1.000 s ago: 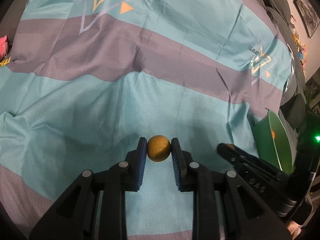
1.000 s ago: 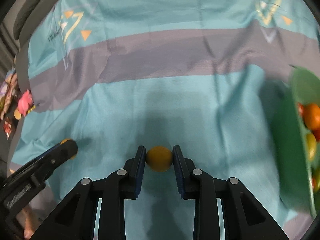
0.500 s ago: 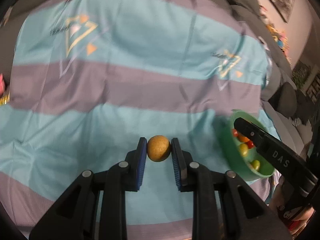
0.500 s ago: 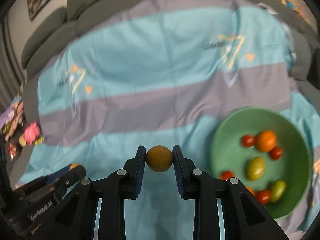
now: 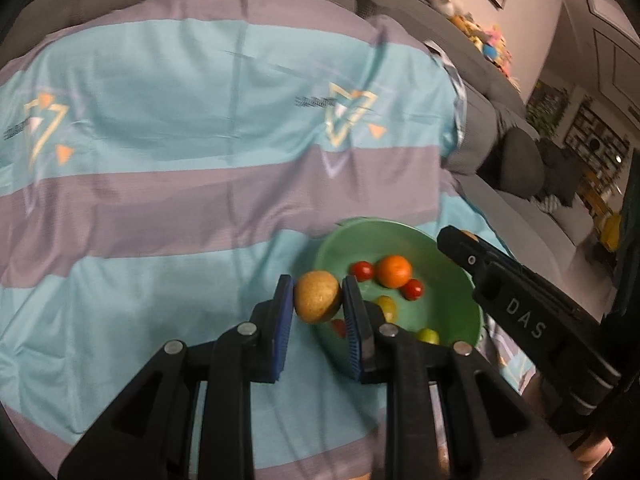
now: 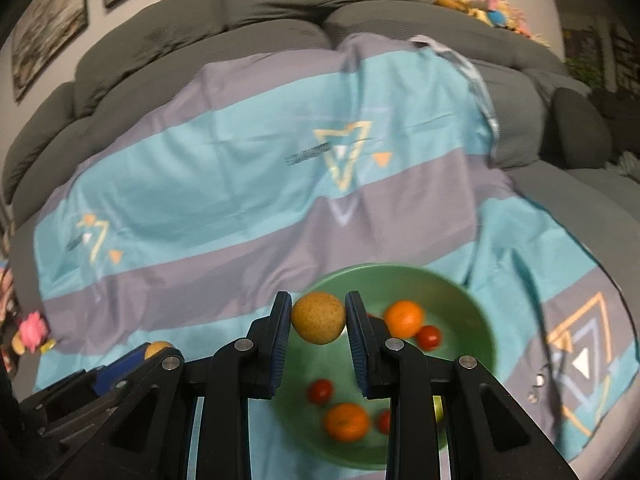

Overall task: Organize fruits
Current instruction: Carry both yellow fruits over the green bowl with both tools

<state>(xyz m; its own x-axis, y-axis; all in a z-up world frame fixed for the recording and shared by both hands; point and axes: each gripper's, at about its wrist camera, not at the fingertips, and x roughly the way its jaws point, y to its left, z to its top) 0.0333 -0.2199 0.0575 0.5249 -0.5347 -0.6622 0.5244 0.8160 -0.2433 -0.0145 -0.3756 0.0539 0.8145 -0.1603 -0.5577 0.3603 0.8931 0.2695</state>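
Observation:
My left gripper [image 5: 318,298] is shut on a round tan-yellow fruit [image 5: 317,297] and holds it at the near left rim of a green bowl [image 5: 456,268]. My right gripper [image 6: 319,317] is shut on a similar yellow-orange fruit [image 6: 318,317] and holds it over the left part of the same bowl [image 6: 472,300]. The bowl holds an orange [image 5: 394,271], several red cherry tomatoes [image 5: 362,270] and yellow-green ones [image 5: 387,306]. The right gripper's body [image 5: 520,312] shows at the right of the left wrist view. The left gripper's body [image 6: 120,372] shows at the lower left of the right wrist view.
The bowl stands on a teal and purple striped cloth [image 6: 240,184] spread over a grey sofa [image 6: 280,0]. Soft toys [image 6: 480,0] lie along the sofa back at the right. A pink toy [image 6: 32,330] lies at the cloth's left edge.
Both grippers have lifted and swung right with their fruits. The bowl has moved from the right edge of both views to just beyond the fingertips.

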